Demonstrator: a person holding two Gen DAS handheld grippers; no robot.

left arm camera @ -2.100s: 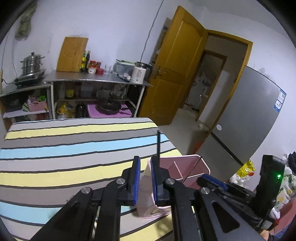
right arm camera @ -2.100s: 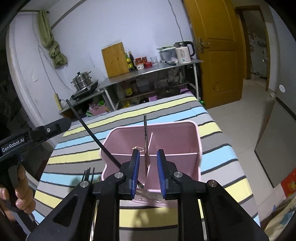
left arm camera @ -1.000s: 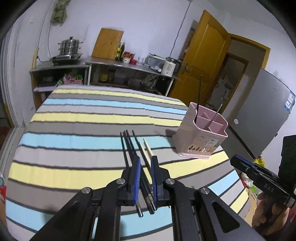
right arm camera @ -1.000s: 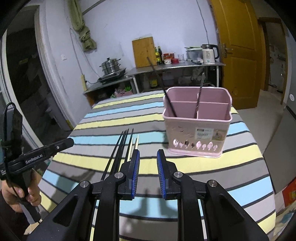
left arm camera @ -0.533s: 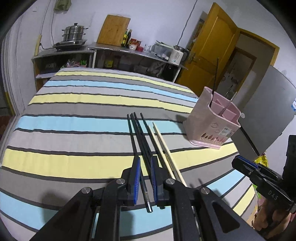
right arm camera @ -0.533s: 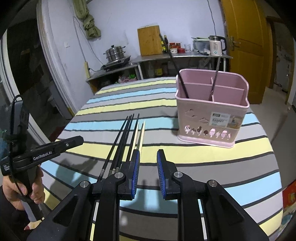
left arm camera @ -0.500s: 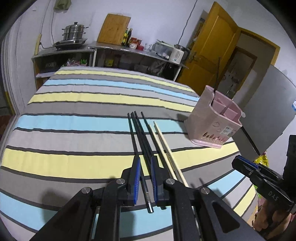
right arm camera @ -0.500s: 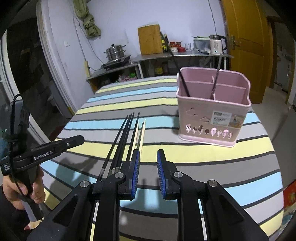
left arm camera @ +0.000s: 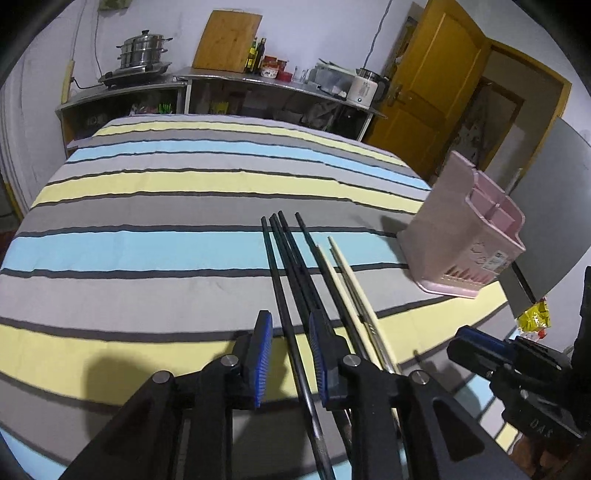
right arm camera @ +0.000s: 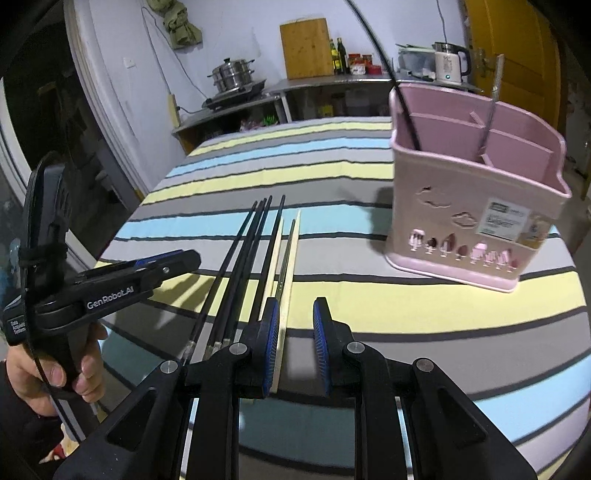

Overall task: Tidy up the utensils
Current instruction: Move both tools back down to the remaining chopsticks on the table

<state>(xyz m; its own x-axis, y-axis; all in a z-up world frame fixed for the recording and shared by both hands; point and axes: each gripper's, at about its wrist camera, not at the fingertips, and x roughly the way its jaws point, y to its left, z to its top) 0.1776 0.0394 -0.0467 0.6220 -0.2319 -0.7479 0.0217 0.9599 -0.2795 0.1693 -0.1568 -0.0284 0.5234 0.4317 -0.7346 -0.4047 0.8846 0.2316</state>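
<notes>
Between our left gripper's [left arm camera: 289, 334] opening pads lies one black chopstick [left arm camera: 286, 314], unpinched. Our right gripper [right arm camera: 294, 328] stands apart, a pale chopstick [right arm camera: 287, 280] at its left pad; pink holder [right arm camera: 476, 206] ahead-right.

White walls [left arm camera: 314, 26]; yellow door [left arm camera: 436, 85]; steel shelves [right arm camera: 332, 83]

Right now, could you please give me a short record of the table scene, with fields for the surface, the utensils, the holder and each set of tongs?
surface: striped cloth-covered table
loose utensils: black chopsticks beside pale wooden chopsticks, lying flat
holder: pink plastic utensil caddy, upright, two sticks inside
left tongs: opening, astride one black chopstick, not pressing it
right tongs: open, holding nothing, over the pale chopsticks' near ends
</notes>
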